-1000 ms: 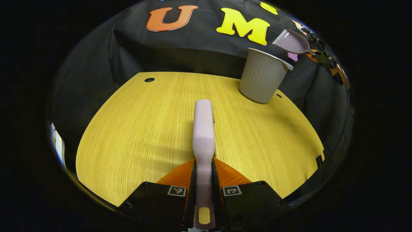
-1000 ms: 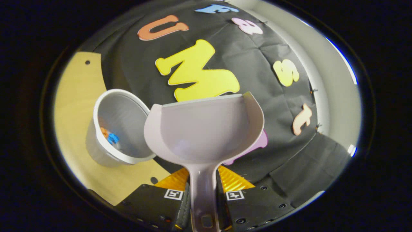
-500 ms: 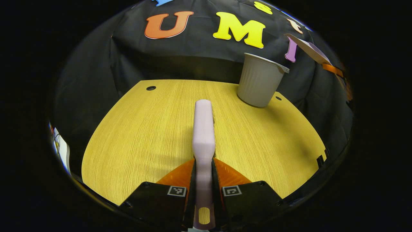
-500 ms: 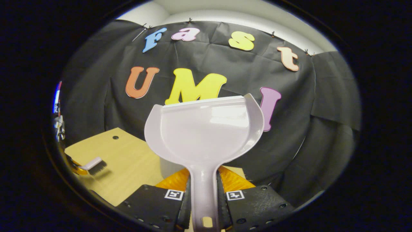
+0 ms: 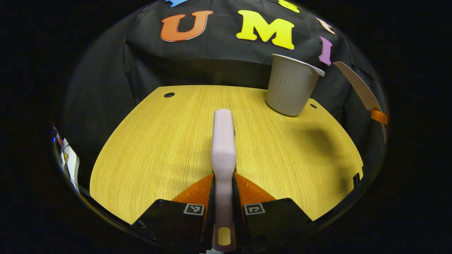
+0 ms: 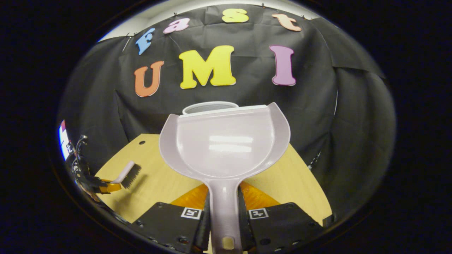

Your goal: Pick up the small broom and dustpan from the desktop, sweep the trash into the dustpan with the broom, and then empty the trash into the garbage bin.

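Left gripper (image 5: 223, 211): jaws closed on the broom's handle, one finger pressing each side; held over the near part of the counter.
Broom (image 5: 223, 141): pale lilac, sticking straight forward from the left gripper above the counter (image 5: 159, 148); in the right gripper view it shows at far left (image 6: 128, 173), dark bristles pointing down, just above the wood.
Right gripper (image 6: 223, 220): jaws clamped on the dustpan's handle, both fingers against it.
Dustpan (image 6: 224, 144): pale lilac, held up off the counter, open mouth facing away toward the booth wall; pan looks bare inside. In the left gripper view its edge (image 5: 356, 86) hangs at far right, right of the bin.
Bin (image 5: 291, 90): grey, ribbed, upright at the far right corner of the counter; in the right gripper view its rim (image 6: 208, 106) peeks over the dustpan's front lip.
Counter: yellow wood grain, small dark hole (image 5: 169, 95) near the far left edge.
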Demonstrator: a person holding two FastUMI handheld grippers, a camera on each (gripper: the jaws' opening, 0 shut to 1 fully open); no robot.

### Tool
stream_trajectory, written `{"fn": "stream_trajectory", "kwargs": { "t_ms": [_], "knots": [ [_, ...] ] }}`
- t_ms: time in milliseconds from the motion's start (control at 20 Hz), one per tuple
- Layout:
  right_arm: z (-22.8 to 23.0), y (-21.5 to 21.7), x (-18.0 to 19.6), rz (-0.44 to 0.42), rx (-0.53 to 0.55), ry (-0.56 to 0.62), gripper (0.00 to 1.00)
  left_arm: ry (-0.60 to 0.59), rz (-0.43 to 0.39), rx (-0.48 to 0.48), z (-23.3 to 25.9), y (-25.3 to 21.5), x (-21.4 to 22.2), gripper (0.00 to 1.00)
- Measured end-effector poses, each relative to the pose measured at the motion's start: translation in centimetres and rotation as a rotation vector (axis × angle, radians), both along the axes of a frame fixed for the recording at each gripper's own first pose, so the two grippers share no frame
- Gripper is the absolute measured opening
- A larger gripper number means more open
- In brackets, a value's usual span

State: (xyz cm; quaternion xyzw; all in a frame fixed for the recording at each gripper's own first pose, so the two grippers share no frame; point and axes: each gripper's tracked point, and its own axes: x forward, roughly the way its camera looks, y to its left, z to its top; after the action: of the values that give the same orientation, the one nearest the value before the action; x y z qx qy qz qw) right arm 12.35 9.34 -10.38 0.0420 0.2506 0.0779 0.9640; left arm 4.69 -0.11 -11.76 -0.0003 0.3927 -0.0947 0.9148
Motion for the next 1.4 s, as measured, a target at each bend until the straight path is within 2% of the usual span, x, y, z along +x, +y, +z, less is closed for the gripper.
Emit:
{"fn": "stream_trajectory", "kwargs": {
  "t_ms": [200, 300, 350, 550, 800, 850, 900, 950, 1000, 1050, 1150, 1200, 1250, 1400],
  "knots": [
    [-5.4, 1.6, -0.3, -0.002, 0.051, 0.132, 0.36, 0.044, 0.013, -0.017, -1.3, -1.3, -0.4, 0.27],
    [-8.7, 2.2, -0.8, -0.005, 0.072, 0.23, 0.31, 0.057, 0.022, 0.0, -1.6, -1.6, -0.5, 0.27],
    [-10.5, 2.4, -1.2, -0.005, 0.067, 0.278, 0.36, 0.058, 0.026, 0.013, -1.8, -1.6, -0.5, 0.27],
    [-15.6, 2.7, -1.9, -0.041, 0.033, 0.426, 0.34, 0.07, 0.037, 0.036, -2.1, -1.7, -0.6, 0.27],
    [-16.4, 3.1, -2.0, -0.043, 0.004, 0.45, 0.37, 0.066, 0.051, 0.021, -1.8, -2.0, -0.6, 0.3],
    [-16.3, 3.1, -1.7, -0.05, 0.001, 0.438, 0.35, 0.058, 0.053, 0.025, -1.5, -1.9, -0.5, 0.33],
    [-16.3, 3.2, -1.9, -0.046, 0.002, 0.428, 0.36, 0.055, 0.062, 0.03, -1.5, -1.9, -0.6, 0.46],
    [-16.1, 3.4, -2.0, -0.037, 0.014, 0.426, 0.36, 0.052, 0.074, 0.032, -1.3, -1.6, -0.8, 0.51],
    [-16.0, 3.1, -1.9, -0.044, 0.017, 0.42, 0.39, 0.047, 0.084, 0.039, -1.1, -1.5, -0.9, 0.43],
    [-15.5, 3.1, -1.9, -0.036, 0.035, 0.404, 0.41, 0.039, 0.091, 0.041, -0.8, -1.4, -1.1, 0.45],
    [-14.0, 3.6, -2.2, -0.019, 0.047, 0.372, 0.67, 0.021, 0.103, 0.045, 0.2, -1.1, -1.8, 0.5],
    [-13.3, 3.4, -2.8, -0.011, 0.045, 0.343, 0.9, -0.002, 0.101, 0.047, 1.0, -1.2, -2.0, 0.6],
    [-12.0, 3.3, -3.2, -0.003, 0.041, 0.301, 0.93, -0.044, 0.096, 0.04, 2.1, -1.3, -2.3, 0.51],
    [-8.0, 3.0, -5.2, 0.014, 0.011, 0.125, 0.95, -0.223, 0.065, 0.003, 6.9, -2.3, -3.3, 0.55]
  ]
}}
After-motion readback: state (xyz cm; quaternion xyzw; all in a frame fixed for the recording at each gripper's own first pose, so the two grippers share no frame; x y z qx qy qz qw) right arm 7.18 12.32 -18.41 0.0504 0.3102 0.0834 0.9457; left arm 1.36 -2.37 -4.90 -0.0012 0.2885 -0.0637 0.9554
